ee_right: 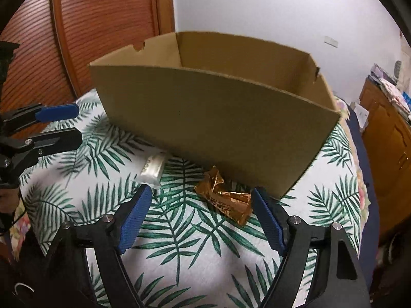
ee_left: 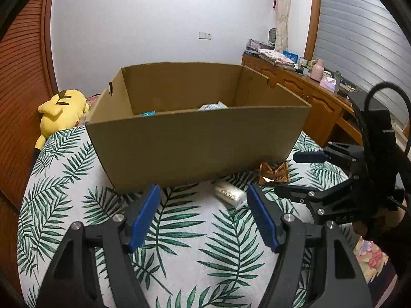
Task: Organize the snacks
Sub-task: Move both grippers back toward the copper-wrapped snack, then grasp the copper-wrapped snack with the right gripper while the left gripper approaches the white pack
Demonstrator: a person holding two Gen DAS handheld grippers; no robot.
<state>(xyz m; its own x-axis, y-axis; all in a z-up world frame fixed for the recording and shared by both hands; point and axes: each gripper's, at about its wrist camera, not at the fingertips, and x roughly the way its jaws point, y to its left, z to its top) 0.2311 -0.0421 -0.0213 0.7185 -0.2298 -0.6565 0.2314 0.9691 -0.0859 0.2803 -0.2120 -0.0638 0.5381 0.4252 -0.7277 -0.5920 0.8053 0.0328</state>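
The open brown cardboard box [ee_left: 195, 148] sits far on the leaf-print bed cover [ee_left: 179, 243], some snacks already inside. 2 remain outside, near its front wall: a crumpled gold foil wrapper [ee_right: 226, 197], long axis running left-far to right-near, and a white pouch [ee_right: 152, 170] pointing toward the box. Both the left gripper [ee_left: 203, 213] and the right gripper [ee_right: 199, 217] have fingers released, empty. Likely next: the right closes across the foil.

Bedroom interior. A plain white wall [ee_left: 143, 25] closes the far side and carries a small white switch plate [ee_left: 205, 35]. A reddish louvred wooden door [ee_left: 23, 82] stands on the left. On the right, a wooden cabinet [ee_left: 303, 95] runs along the wall, its top crowded with small items; above it a grey slatted shutter [ee_left: 359, 33] covers the window, with a pale curtain [ee_left: 282, 7] beside it. The bed's leaf-print cover [ee_left: 195, 251] fills the foreground; a yellow plush toy [ee_left: 63, 110] lies at its far left corner.
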